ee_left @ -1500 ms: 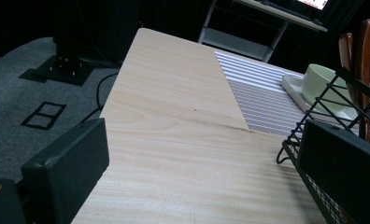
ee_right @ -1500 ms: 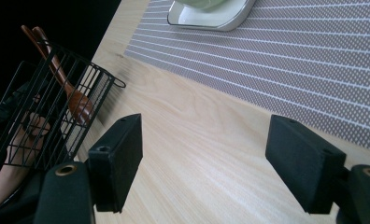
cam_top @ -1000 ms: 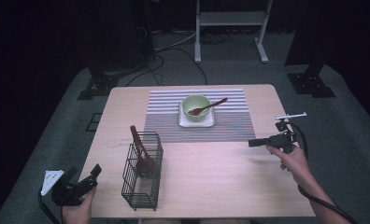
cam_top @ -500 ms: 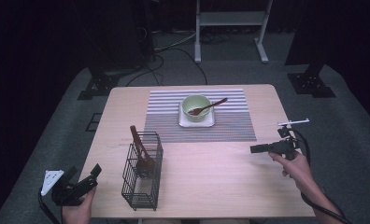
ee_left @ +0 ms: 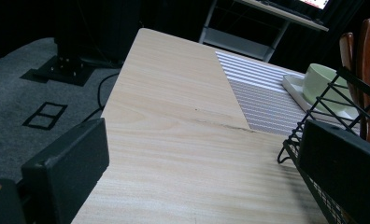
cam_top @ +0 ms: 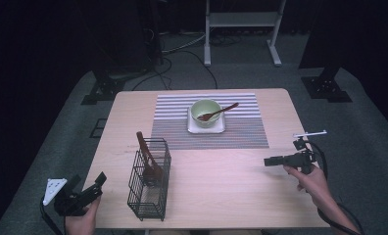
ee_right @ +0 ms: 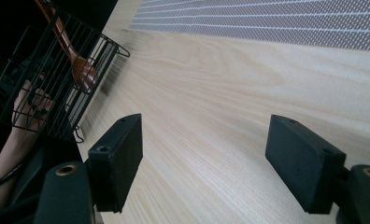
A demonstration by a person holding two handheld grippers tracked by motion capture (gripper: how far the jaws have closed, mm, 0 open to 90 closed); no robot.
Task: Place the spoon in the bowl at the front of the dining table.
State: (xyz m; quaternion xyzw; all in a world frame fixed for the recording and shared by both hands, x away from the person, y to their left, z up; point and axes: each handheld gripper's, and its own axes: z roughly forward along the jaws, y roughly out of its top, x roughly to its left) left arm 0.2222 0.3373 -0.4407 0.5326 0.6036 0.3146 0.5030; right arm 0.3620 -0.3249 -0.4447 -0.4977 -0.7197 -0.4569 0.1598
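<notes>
— So, nearest the person, how do the two grippers stand?

— Both are spread and hold nothing. The left gripper (cam_top: 90,188) hovers off the table's (cam_top: 221,196) near left corner, its jaws aimed toward the black wire caddy (cam_top: 149,182) just to its right. The right gripper (cam_top: 270,161) hangs over bare wood near the right edge, jaws wide apart and pointing level toward the left, at the caddy across the table.

— And what lies beyond them?

— Inside the caddy a wooden spoon (cam_top: 147,157) stands leaning, handle up and tilted toward the far left. Farther back, on the striped placemat (cam_top: 172,122), a green bowl (cam_top: 205,110) sits on a white square plate (cam_top: 220,129) with another wooden spoon (cam_top: 219,112) resting in it, handle slanting to the far right.

— Which hand is nearer the caddy?

— The left, by a good margin; the right is well apart from it, and probably just as near the bowl's spoon handle, which points its way.
</notes>
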